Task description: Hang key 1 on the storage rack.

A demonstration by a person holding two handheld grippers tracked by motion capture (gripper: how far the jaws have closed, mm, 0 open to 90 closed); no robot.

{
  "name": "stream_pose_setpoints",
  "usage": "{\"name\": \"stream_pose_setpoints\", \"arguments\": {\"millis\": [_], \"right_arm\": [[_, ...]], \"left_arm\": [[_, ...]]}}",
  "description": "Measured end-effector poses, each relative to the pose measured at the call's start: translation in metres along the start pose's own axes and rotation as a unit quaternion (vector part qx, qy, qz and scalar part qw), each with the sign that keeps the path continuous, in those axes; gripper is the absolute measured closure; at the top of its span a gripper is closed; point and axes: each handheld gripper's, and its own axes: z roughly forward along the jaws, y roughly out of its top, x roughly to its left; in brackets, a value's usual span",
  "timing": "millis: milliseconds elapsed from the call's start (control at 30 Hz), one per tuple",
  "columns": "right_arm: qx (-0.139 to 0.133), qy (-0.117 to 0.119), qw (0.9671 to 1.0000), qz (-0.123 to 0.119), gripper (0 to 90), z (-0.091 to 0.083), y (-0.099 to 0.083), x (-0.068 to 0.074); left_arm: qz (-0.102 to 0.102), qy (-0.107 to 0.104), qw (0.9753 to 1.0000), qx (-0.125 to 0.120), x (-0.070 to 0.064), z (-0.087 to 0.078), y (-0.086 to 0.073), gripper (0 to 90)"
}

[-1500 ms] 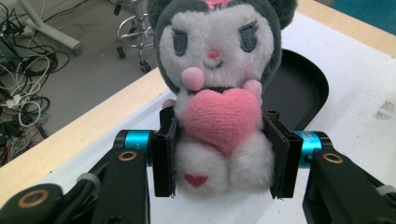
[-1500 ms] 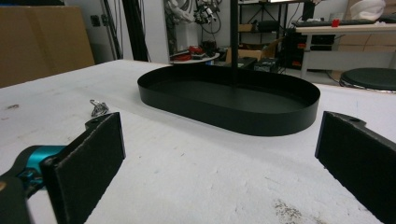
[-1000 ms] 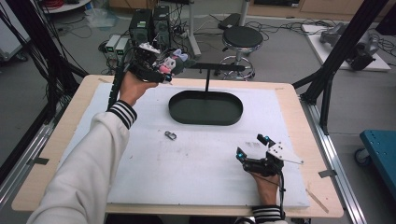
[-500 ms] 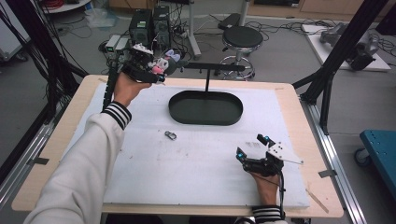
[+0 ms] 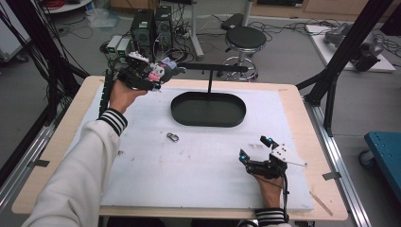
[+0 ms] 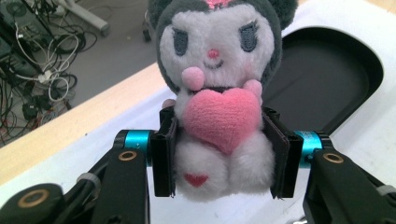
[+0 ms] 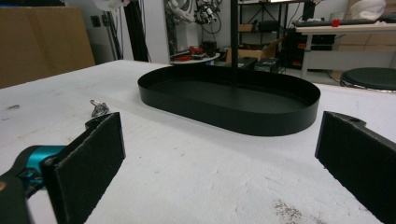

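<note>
- The left hand-held gripper [image 5: 158, 75] has drifted a little toward the far left over the last second and is held up above the far-left part of the table [image 5: 293, 101], left of the T-shaped stand [image 5: 210, 71].
- Its jaws are clamped on the plush toy [image 6: 219, 98], a grey-and-white character hugging a pink heart; in the left gripper view the two pads press into the toy's sides at the level of the heart.
- The toy [image 5: 161, 72] is therefore off the table, carried in the air, left of the black oval tray [image 5: 208, 109] and apart from it.
- The right hand-held gripper [image 5: 257, 150] has not moved: it rests near the right front of the table with its jaws spread wide and nothing between them.
- A small metal clip [image 5: 173, 137] lies where it was on the white mat, between the two grippers and just in front of the tray.
- Judging from this, the toy is secured and in transit; the slight shift suggests it is being lined up with the stand's crossbar or the tray, with hanging or setting down not yet done.
</note>
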Motion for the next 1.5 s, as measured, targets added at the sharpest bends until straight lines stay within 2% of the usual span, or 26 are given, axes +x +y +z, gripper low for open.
{"name": "stream_pose_setpoints", "arguments": {"millis": [167,267,700,833,933,1033,1100,1167,1200,1300,1433,1500], "right_arm": [[0.000,0.000,1.0000,0.000,0.8,0.000,0.000,0.000],[-0.001,0.001,1.0000,-0.003,0.8,0.000,0.000,0.000],[0.000,0.000,1.0000,-0.001,0.7,0.000,0.000,0.000],[0.000,0.000,1.0000,0.000,0.8,0.000,0.000,0.000],[0.000,0.000,1.0000,-0.001,0.8,0.000,0.000,0.000],[-0.001,0.000,1.0000,-0.003,0.8,0.000,0.000,0.000],[-0.001,0.000,1.0000,-0.003,0.8,0.000,0.000,0.000],[-0.002,0.000,1.0000,-0.004,0.8,0.000,0.000,0.000],[-0.001,0.000,1.0000,-0.004,0.8,0.000,0.000,0.000],[0.000,0.000,1.0000,-0.003,0.8,0.000,0.000,0.000],[0.000,0.000,1.0000,-0.004,0.8,0.000,0.000,0.000],[0.001,-0.001,1.0000,-0.003,0.7,0.000,0.000,0.000]], "left_arm": [[-0.003,-0.006,1.0000,0.002,0.000,0.004,-0.008,53.5],[0.002,-0.009,0.9999,0.011,0.000,0.006,-0.010,53.5],[0.006,-0.012,0.9998,0.017,-0.001,0.013,-0.012,51.8],[0.006,-0.008,0.9999,-0.013,0.001,0.012,-0.016,44.6],[0.021,-0.010,0.9994,-0.028,0.004,0.010,-0.020,39.0],[0.030,-0.011,0.9979,-0.056,0.007,0.005,-0.024,33.9],[0.041,-0.012,0.9960,-0.079,0.009,0.002,-0.026,27.4],[0.050,-0.026,0.9930,-0.104,0.011,-0.003,-0.028,21.5],[0.048,-0.033,0.9915,-0.116,0.012,-0.004,-0.029,16.1],[0.054,-0.060,0.9827,-0.167,0.013,-0.011,-0.034,5.3],[0.061,-0.083,0.9743,-0.200,0.013,-0.021,-0.044,1.7],[0.055,-0.087,0.9720,-0.211,0.012,-0.027,-0.050,1.7]]}}
